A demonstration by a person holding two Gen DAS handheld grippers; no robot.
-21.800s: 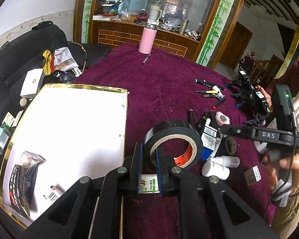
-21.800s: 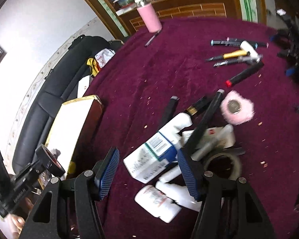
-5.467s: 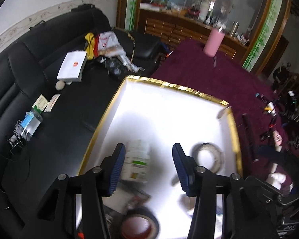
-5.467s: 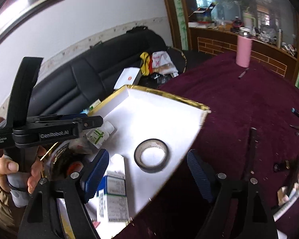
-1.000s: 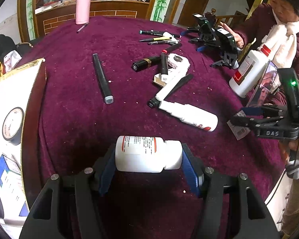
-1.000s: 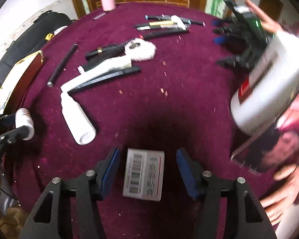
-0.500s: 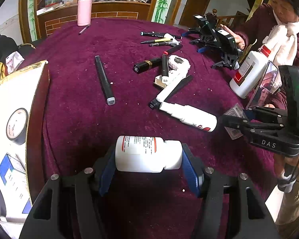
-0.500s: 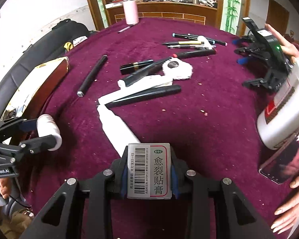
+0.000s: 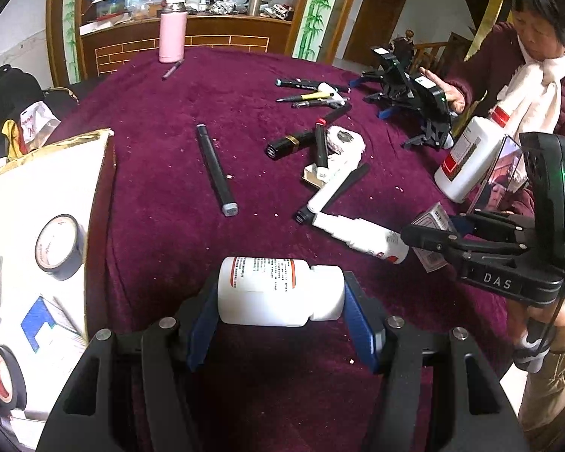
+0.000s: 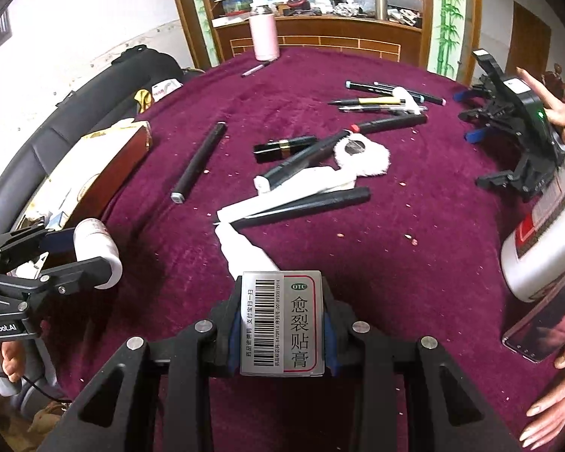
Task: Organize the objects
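My left gripper [image 9: 280, 301] is shut on a white pill bottle [image 9: 267, 290], held sideways between the blue pads just above the purple cloth. My right gripper [image 10: 280, 316] is shut on a small silver box [image 10: 282, 324] with a barcode and red-framed print. In the right wrist view the left gripper [image 10: 90, 254] and its bottle [image 10: 94, 241] hang at the left, near the tray. In the left wrist view the right gripper [image 9: 429, 239] carries the box [image 9: 433, 222] at the right. The white gold-rimmed tray [image 9: 37, 180] holds a black tape roll [image 9: 58, 246], a blue-and-white box [image 9: 49, 324] and a red-cored tape roll [image 9: 2, 376].
A white tube [image 9: 358, 231], a black marker [image 9: 216, 169], a lipstick [image 9: 290, 143], a powder puff [image 9: 344, 141] and several pens lie on the cloth. A pink flask [image 9: 172, 32] stands at the back. A person at the right holds a large white bottle [image 9: 467, 158] beside other grippers [image 9: 410, 94].
My right gripper has shut on the silver box and lifted it off the cloth, tilting up toward the table's middle. The left gripper still holds the pill bottle in the same place.
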